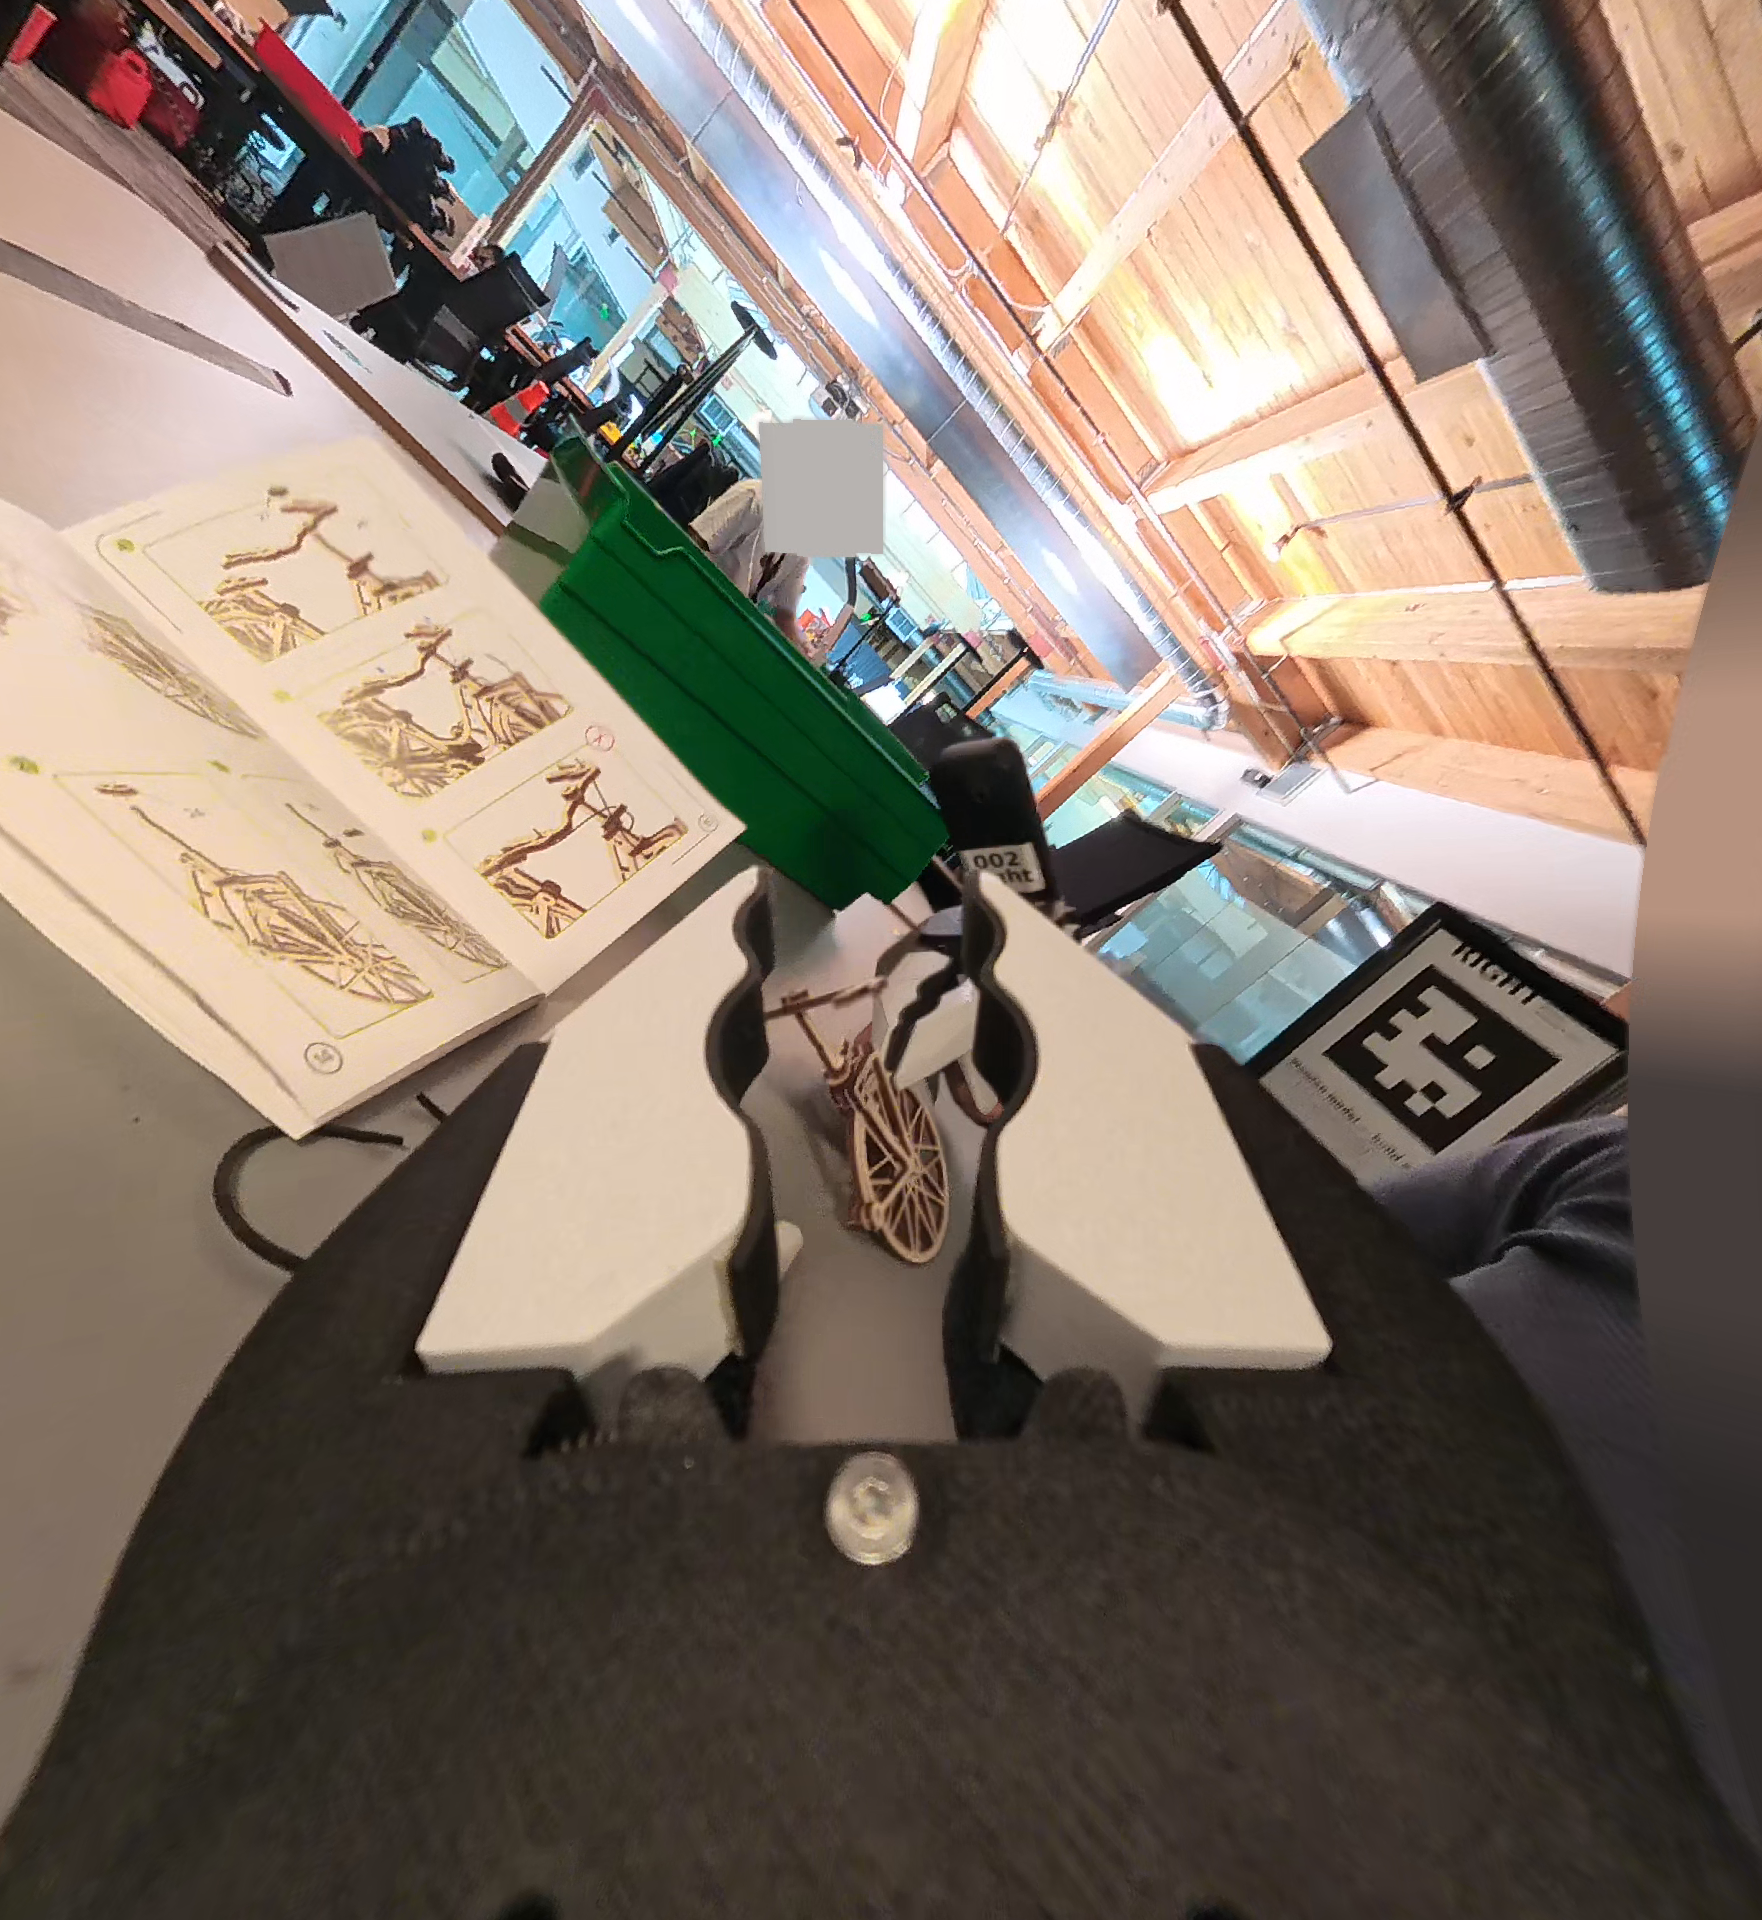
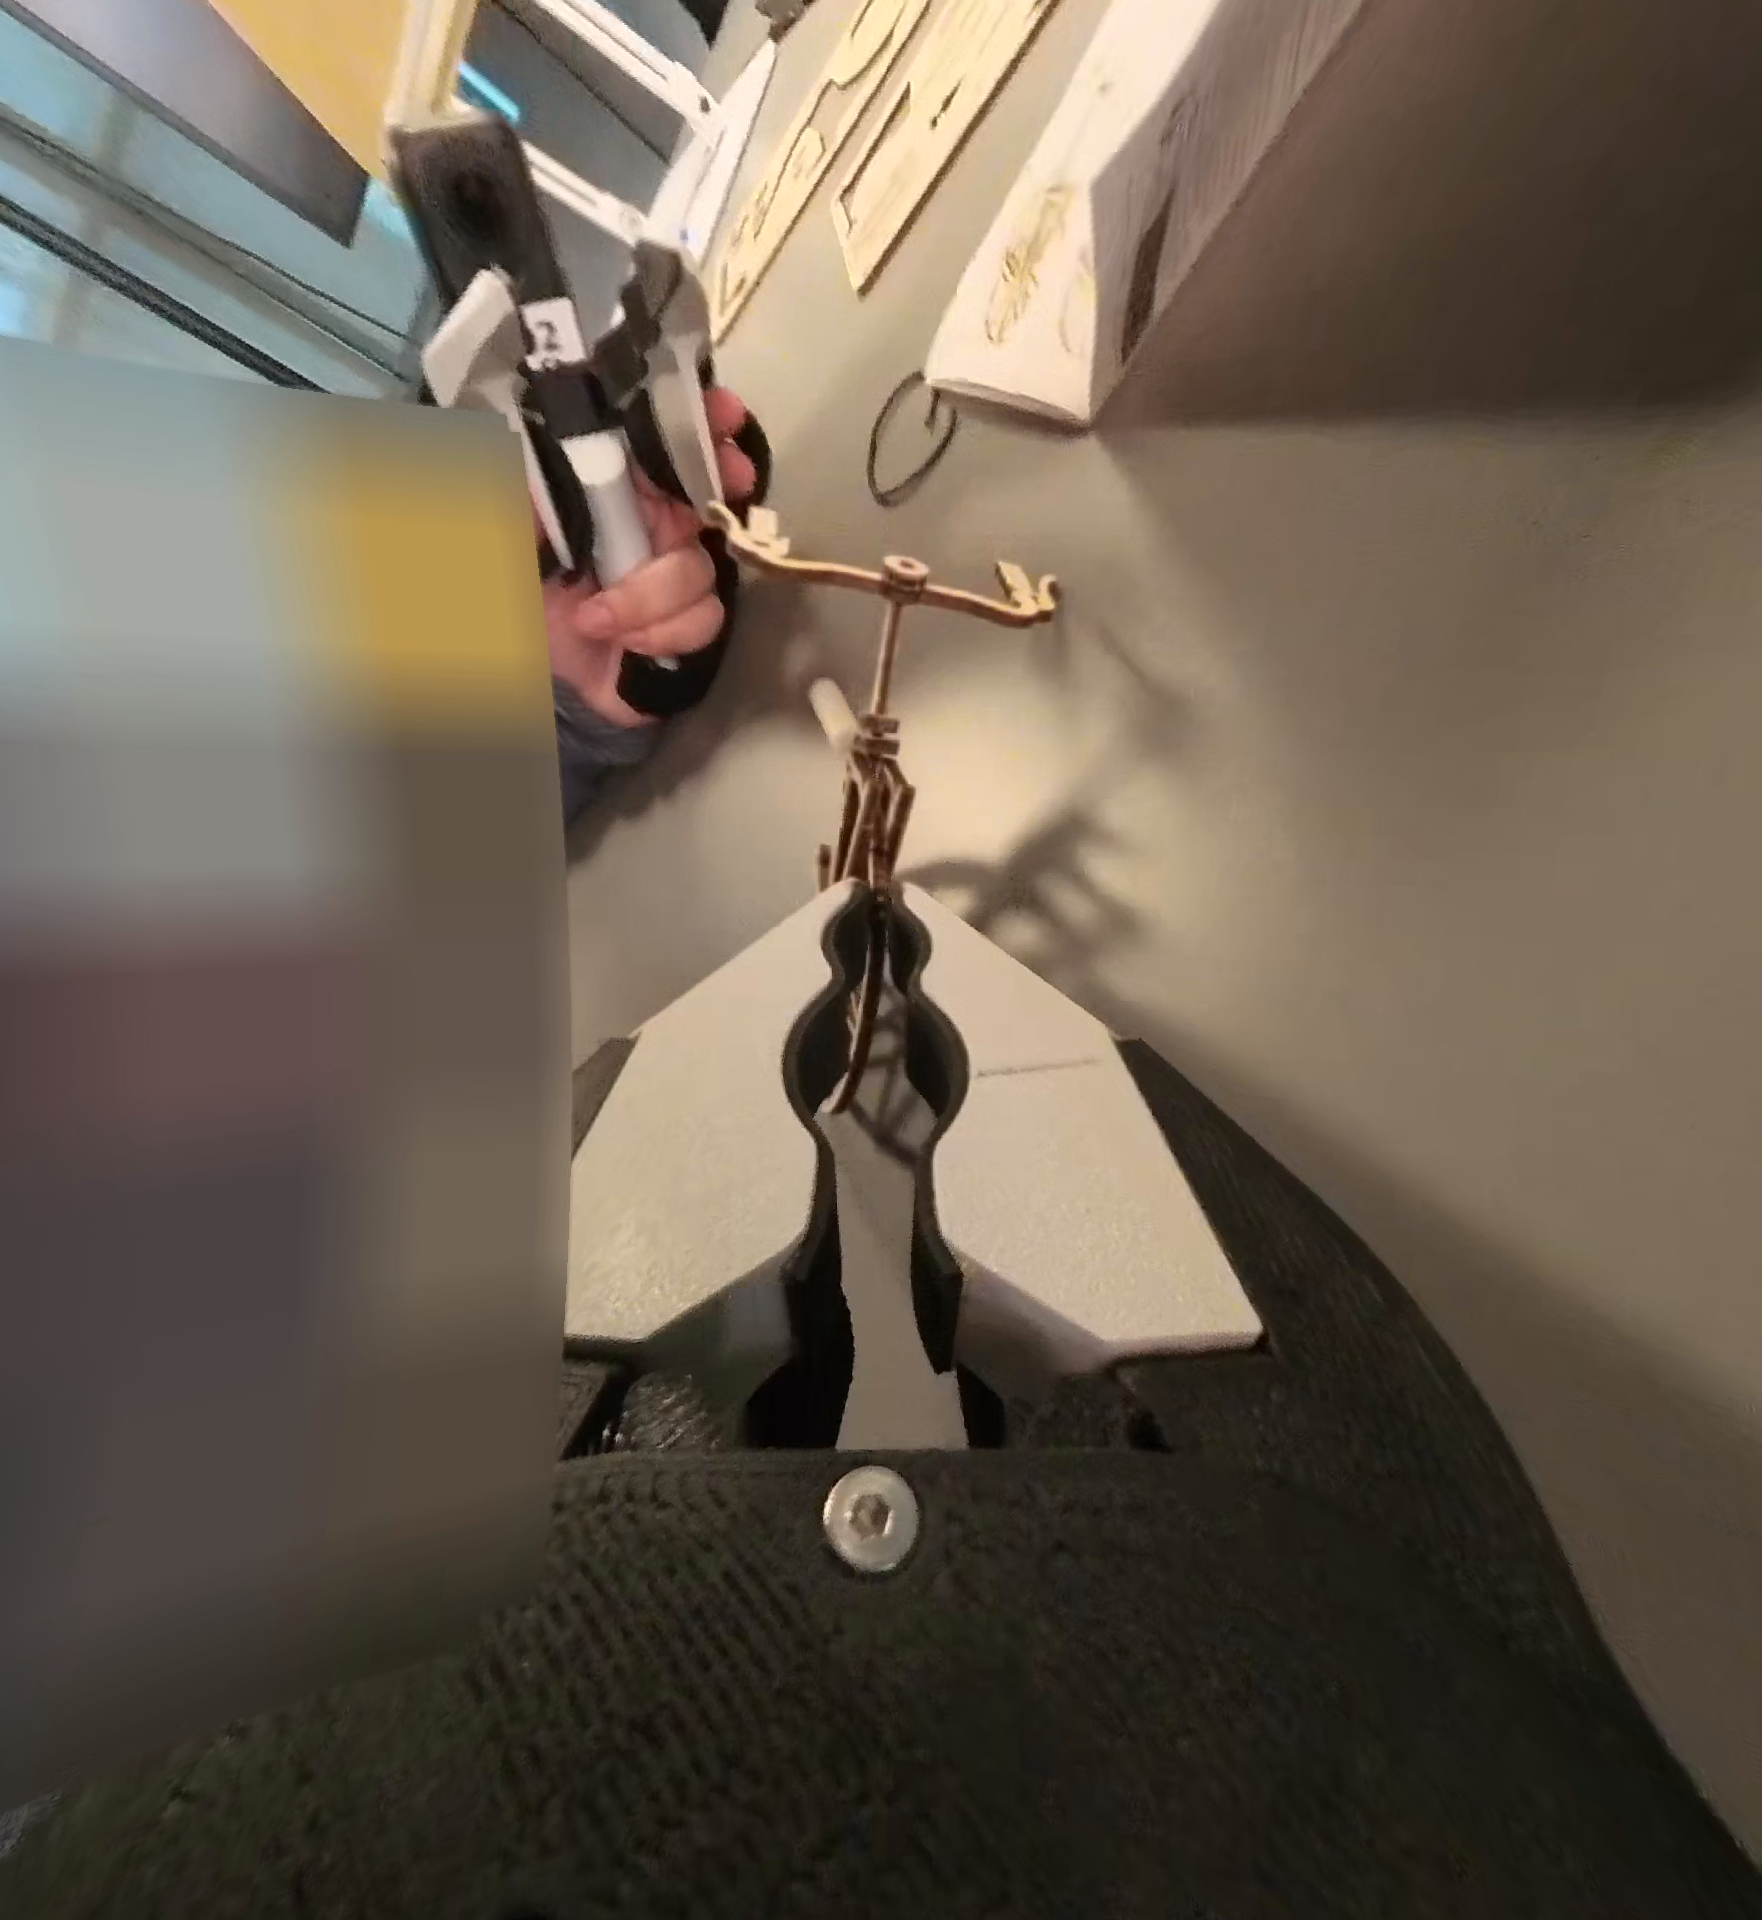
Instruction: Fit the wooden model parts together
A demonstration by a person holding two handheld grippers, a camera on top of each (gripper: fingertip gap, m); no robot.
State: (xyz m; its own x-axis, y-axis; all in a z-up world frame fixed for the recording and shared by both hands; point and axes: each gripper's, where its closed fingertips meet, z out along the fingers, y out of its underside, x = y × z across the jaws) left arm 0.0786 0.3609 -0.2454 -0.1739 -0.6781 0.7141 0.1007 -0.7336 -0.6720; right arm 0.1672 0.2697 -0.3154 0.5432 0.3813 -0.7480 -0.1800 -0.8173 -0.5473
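Note:
A small wooden bicycle model (image 1: 892, 1153) stands upright over the grey table (image 1: 77, 1299). My right gripper (image 2: 872, 899) is shut on its rear wheel, and the handlebar (image 2: 892, 571) and front fork point away from me. The right gripper's white fingers (image 1: 934, 1023) show in the left wrist view, behind the model. My left gripper (image 1: 872, 914) is open and empty, a short way in front of the model, with the front wheel seen between its jaws. In the right wrist view the left gripper (image 2: 570, 405) is held in a hand just left of the handlebar.
An open instruction booklet (image 1: 316, 748) lies at the left, with a green bin (image 1: 731, 665) behind it. A black cable loop (image 1: 243, 1195) lies by the booklet. Wooden part sheets (image 2: 898, 135) lie on the table beyond the model. A sleeve (image 1: 1521, 1226) is at the right.

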